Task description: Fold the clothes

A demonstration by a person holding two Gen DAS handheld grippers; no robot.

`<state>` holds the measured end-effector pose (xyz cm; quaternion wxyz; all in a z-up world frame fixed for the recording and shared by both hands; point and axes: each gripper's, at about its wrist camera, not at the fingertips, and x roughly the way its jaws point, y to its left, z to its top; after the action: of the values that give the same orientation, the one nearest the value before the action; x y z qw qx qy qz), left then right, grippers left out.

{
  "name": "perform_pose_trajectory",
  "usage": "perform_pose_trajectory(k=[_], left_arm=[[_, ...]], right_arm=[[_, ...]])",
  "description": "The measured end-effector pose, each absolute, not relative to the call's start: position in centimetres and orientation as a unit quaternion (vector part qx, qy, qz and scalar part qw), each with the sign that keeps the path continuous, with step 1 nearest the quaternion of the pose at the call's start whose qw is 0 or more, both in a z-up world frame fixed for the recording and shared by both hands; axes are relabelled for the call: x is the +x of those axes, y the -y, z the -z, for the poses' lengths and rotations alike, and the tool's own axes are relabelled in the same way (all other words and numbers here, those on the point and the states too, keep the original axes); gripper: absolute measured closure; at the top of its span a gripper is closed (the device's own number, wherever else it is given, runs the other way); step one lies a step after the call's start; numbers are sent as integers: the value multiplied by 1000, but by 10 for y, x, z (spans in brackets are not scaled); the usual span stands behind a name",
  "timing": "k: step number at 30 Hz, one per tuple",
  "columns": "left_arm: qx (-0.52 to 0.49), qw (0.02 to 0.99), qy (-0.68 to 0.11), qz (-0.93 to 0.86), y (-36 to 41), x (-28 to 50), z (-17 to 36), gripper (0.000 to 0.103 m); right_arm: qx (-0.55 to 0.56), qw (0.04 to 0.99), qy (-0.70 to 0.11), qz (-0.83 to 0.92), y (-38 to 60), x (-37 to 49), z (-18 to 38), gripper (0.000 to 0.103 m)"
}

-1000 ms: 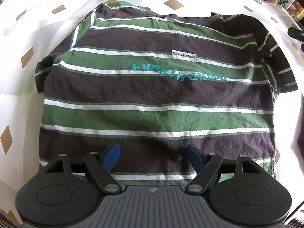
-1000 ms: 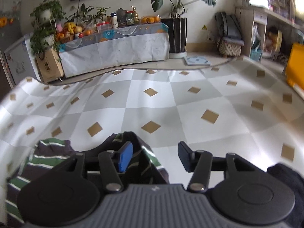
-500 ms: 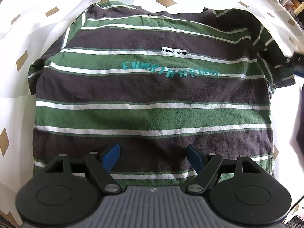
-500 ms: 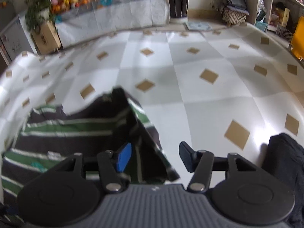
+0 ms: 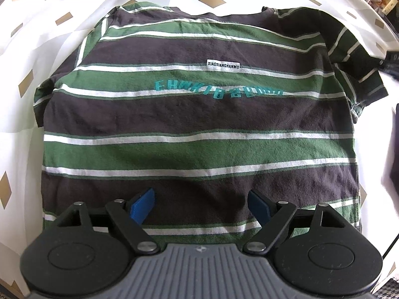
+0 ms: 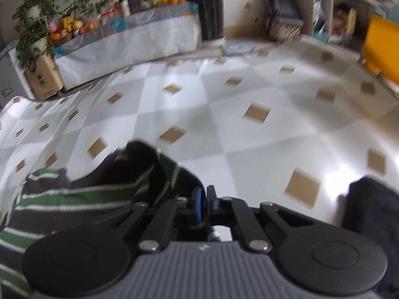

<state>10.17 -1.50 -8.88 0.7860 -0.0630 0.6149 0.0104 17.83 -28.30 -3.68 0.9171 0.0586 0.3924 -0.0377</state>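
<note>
A green, dark grey and white striped T-shirt (image 5: 199, 124) lies flat on the patterned cloth, collar at the far side, teal lettering across the chest. My left gripper (image 5: 202, 204) hovers over its near hem, pointing steeply down. Its jaws are opening and nothing is between them. In the right wrist view my right gripper (image 6: 205, 199) is shut on the edge of the shirt's right sleeve (image 6: 149, 164), whose fabric bunches up just ahead of the fingers. The same sleeve (image 5: 354, 57) looks raised at the right in the left wrist view.
A white tablecloth (image 5: 37, 37) with tan diamonds covers the surface. A dark garment (image 6: 369, 211) lies to the right of the shirt. Beyond the table stand a low bench with fruit and plants (image 6: 124, 37), shelves and a yellow object (image 6: 381, 47).
My right gripper has dropped onto the sleeve and closed on it, and the sleeve has bunched up. My left gripper's jaws have spread slightly; the hand has stayed in place.
</note>
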Motion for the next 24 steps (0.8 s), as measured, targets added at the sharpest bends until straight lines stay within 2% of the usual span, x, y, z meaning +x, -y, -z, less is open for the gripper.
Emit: perform_pose_trajectory(k=[3,5,7,8,9,16,24], left_arm=[[-65,786,-615,-9,15,102,88,22],[-64,786,-615,-8,15,102,88,22],[-63,786,-615,-7,15,101,88,22],[-63,786,-615,-7,15,101,88,22],[-64,786,-615,-7,15,101,88,22],[-67,785,-616,-7,14,101,88,21],[-57,786,-616,-8,18,101,88,21]], right_arm=[[20,945,-318,78,281,174,15,99],[28,953,-289,89,285,172,4,94],[69,945,-311,73,295,177,3,80],[89,939,-327,64,299,179,7,67],[103,932,-343,55,302,181,11,64],[118,886,-448,-6,311,185,48,55],[130,875,-466,-17,318,177,66,51]])
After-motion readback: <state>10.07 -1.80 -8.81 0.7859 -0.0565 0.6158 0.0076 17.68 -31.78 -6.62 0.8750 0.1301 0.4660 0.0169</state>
